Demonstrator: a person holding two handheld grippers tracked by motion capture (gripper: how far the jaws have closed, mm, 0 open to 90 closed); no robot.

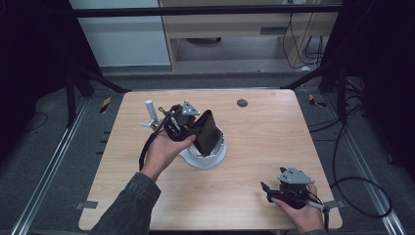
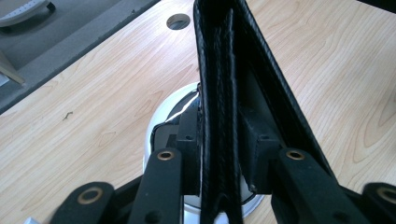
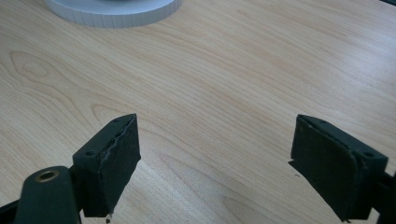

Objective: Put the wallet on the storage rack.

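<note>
At frame centre, the left gripper (image 1: 188, 128) clasps a black leather wallet (image 1: 208, 131) edge-up over a white dish (image 1: 215, 155). It looks light, floppy and slick: grip the stitched fold. The right gripper (image 1: 268, 192) rests released at lower right.

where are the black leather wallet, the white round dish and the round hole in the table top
black leather wallet (image 2: 224, 102), left gripper view, on its stitched edge
white round dish (image 1: 209, 160), high view, on its front rim
round hole (image 1: 242, 103), high view, on its middle
</note>
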